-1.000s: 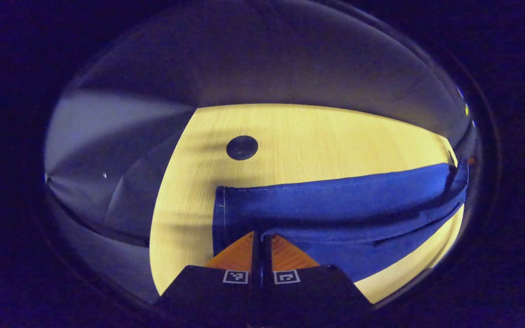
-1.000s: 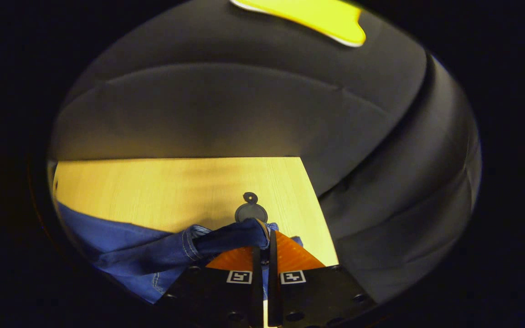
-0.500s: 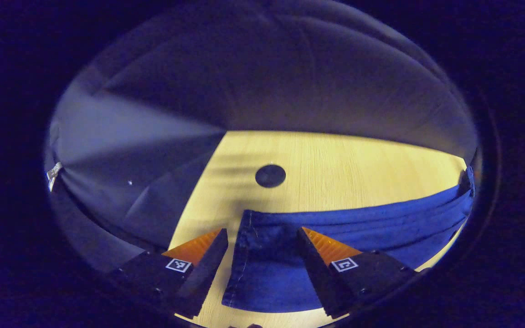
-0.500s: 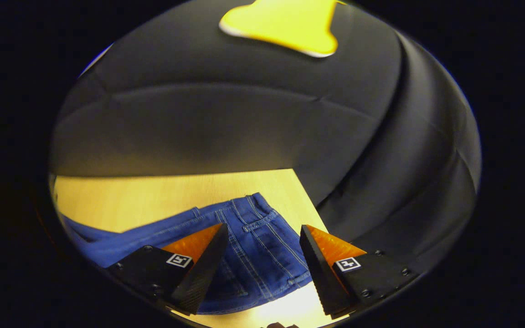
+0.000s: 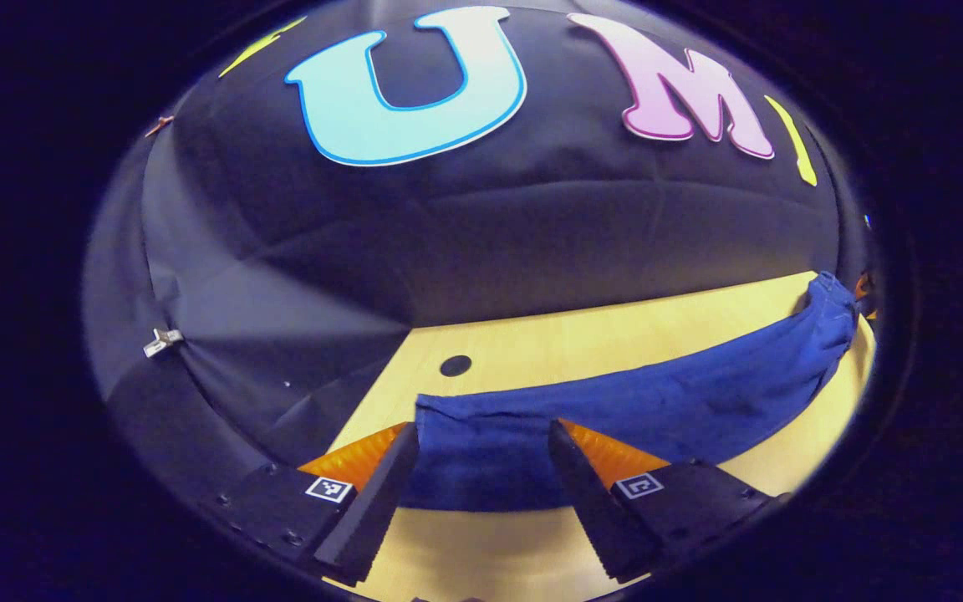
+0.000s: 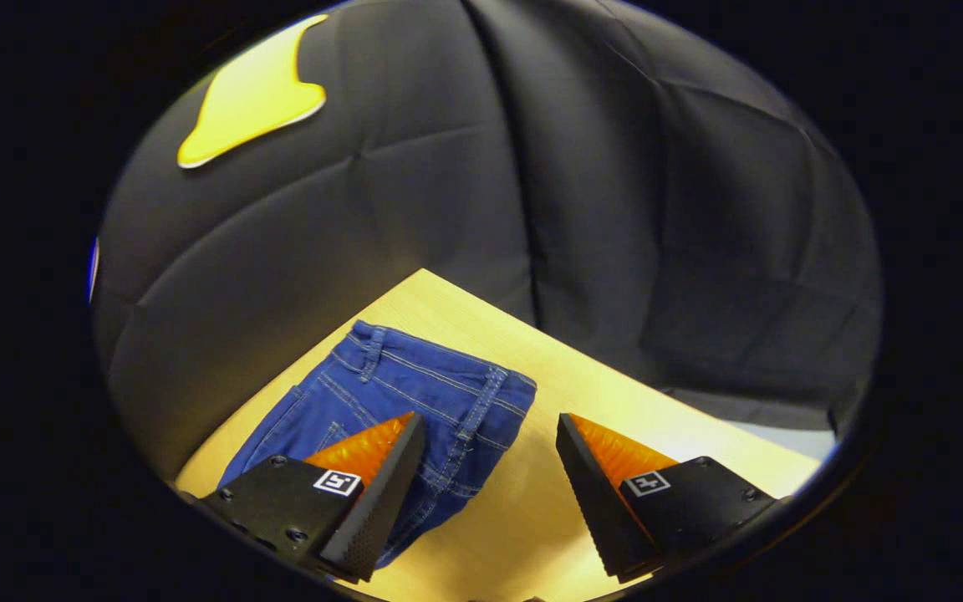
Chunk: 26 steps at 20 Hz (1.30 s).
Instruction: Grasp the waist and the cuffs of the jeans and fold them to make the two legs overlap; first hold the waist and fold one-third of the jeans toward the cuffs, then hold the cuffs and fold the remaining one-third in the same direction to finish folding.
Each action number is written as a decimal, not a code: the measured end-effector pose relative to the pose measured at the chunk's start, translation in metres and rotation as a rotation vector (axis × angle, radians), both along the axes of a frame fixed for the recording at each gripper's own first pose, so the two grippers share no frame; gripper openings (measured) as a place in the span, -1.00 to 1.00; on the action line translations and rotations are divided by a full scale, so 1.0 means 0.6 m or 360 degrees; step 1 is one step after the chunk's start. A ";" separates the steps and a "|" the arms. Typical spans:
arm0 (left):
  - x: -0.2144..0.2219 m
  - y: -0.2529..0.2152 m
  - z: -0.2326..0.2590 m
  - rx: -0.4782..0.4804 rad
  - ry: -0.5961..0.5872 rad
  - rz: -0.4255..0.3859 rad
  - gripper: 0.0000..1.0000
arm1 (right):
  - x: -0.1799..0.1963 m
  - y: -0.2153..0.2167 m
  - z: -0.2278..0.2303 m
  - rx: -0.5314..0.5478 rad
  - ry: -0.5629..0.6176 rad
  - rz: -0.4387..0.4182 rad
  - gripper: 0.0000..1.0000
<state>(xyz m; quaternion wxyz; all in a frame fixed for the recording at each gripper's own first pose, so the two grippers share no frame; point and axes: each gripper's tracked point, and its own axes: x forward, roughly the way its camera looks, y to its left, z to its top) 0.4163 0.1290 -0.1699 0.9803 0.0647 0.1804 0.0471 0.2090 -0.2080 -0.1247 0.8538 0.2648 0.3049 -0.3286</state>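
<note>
A: On the wooden table [image 5: 615, 339], the jeans [image 5: 640, 410] are laid out flat, legs stacked one over the other. Cuff end is seen between the spread fingers of the left gripper [image 5: 481, 468]; nothing is held, jaws wide apart.

B: Same at the other end. Waist [image 6: 440, 376] is seen in the right gripper view, lying near the table corner, stitching and belt loops visible. Right gripper [image 6: 490, 468] is also fully spread and raised off the cloth, nothing gripped.

A: Small black round disc [image 5: 455, 365] is noted on the table just beyond the cuffs, apart from the denim.

B: Confirmed. Black cloth wall [image 6: 448, 192] is seen behind the table.
</note>
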 end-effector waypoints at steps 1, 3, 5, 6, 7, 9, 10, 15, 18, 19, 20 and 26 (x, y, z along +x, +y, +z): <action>-0.003 -0.026 -0.005 -0.0062 0.0032 -0.0021 0.96 | 0.005 -0.006 0.006 -0.0015 -0.0021 -0.0021 0.96; -0.020 -0.070 -0.009 -0.0142 0.0078 -0.0082 0.96 | 0.015 -0.023 0.004 -0.0026 -0.0044 -0.0063 0.94; -0.029 -0.092 -0.009 -0.0145 0.0097 -0.0140 0.96 | 0.010 -0.026 -0.018 0.0034 0.0003 -0.0088 0.93; -0.028 -0.092 -0.007 -0.0137 0.0095 -0.0156 0.96 | 0.008 -0.022 -0.016 0.0030 0.0012 -0.0085 0.95; -0.027 -0.095 0.001 -0.0133 0.0093 -0.0173 0.96 | 0.022 -0.033 -0.015 -0.0039 -0.0033 -0.0097 0.96; -0.025 -0.112 0.009 -0.0144 0.0084 -0.0194 0.96 | 0.026 -0.017 -0.007 -0.0042 -0.0074 -0.0065 1.00; -0.019 -0.127 0.016 -0.0162 0.0074 -0.0203 0.96 | 0.032 -0.015 -0.012 -0.0037 -0.0074 -0.0053 0.86; -0.021 -0.163 0.022 -0.0220 0.0087 -0.0238 0.96 | 0.037 0.000 -0.026 0.0033 -0.0083 -0.0011 -0.27; -0.025 -0.166 0.025 -0.0276 0.0063 -0.0246 0.96 | 0.049 0.001 -0.007 0.0018 -0.0150 0.0027 -0.82; -0.028 -0.164 0.026 -0.0300 0.0054 -0.0246 0.96 | 0.046 0.002 0.014 0.0001 -0.0184 0.0048 -0.82; -0.030 -0.163 0.029 -0.0323 0.0043 -0.0244 0.97 | 0.049 0.003 0.049 -0.0044 -0.0242 0.0066 -0.82; -0.074 -0.133 0.049 -0.0424 -0.0015 -0.0218 0.98 | 0.018 0.104 0.298 -0.0293 -0.0617 0.0412 -0.84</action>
